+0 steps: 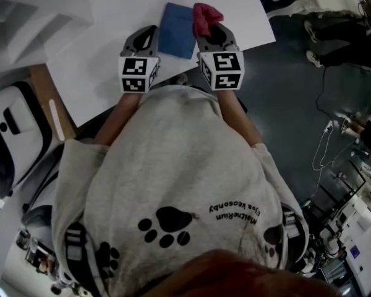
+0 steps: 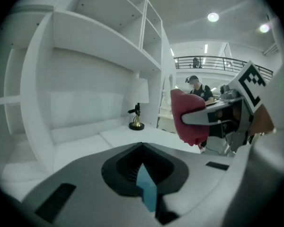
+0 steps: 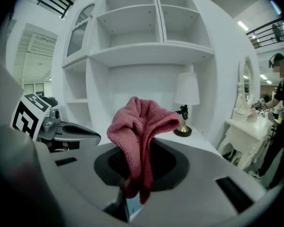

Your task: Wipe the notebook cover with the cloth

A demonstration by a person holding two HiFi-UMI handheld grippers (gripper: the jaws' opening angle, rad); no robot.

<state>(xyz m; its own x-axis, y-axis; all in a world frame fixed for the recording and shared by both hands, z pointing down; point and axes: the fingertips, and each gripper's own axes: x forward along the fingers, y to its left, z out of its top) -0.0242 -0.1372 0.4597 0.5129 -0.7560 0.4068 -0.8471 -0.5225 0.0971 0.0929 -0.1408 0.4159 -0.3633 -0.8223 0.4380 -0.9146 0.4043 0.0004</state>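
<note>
Left claw (image 2: 143,171) grips blue notebook (image 1: 176,30) | right claw (image 3: 132,176) grips pink cloth (image 3: 141,126)

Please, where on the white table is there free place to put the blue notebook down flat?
Bare white table lies left of the left gripper. There is a smaller patch right of the cloth, toward the table edge. The middle is crowded: the notebook and the right gripper are close together there.

Studio hall: mock white shelving (image 3: 146,41), floor cables (image 1: 324,144)
</note>
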